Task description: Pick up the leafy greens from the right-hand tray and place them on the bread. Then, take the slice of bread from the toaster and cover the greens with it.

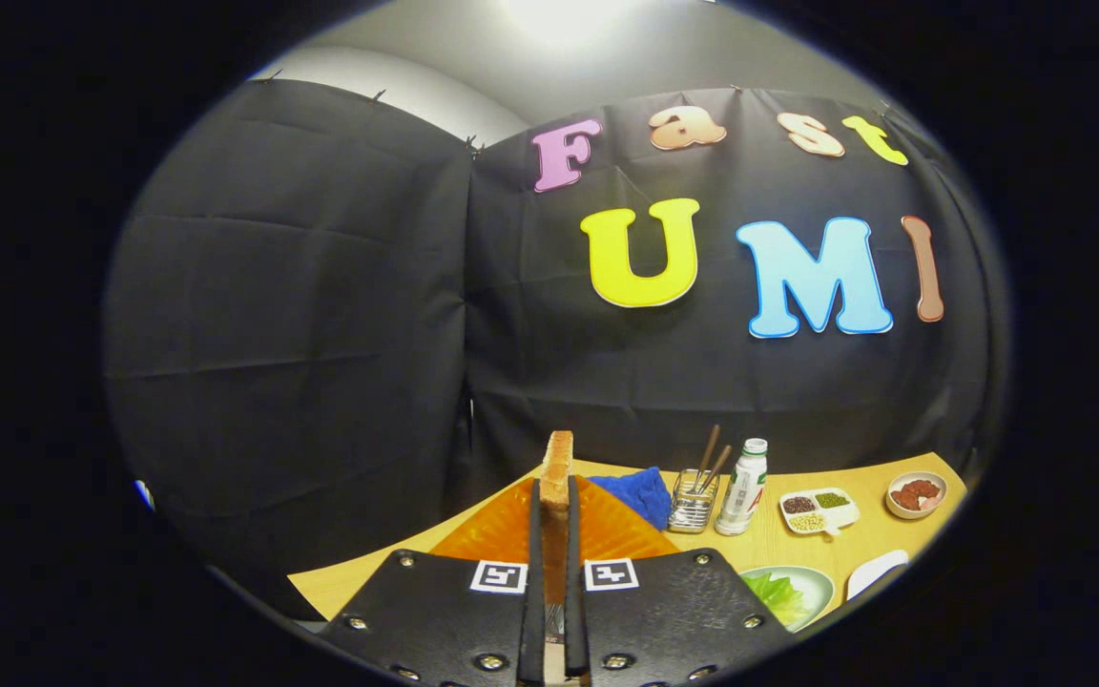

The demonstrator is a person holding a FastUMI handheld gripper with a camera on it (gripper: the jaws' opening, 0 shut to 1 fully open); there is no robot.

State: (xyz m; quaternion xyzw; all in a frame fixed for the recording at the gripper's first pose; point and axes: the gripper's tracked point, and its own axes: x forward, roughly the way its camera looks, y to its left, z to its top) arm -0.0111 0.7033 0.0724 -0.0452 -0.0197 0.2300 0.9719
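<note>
Gripper: your fingers are closed on a slice of bread, which stands upright on edge between them; its lower part is hidden behind them.
Greens: on a pale plate just right of the fingers, at the table's near edge, partly cut off by the gripper body.
White dish: only a sliver shows.
Orange mat: behind the bread, partly covered.
Blue cloth: beyond the mat.
Wire basket, bottle: mid-table, side by side.
Divided dish, bowl: toward the far right corner; contents hard to make out.
Table: yellow wood.
Wall: black cloth.
</note>
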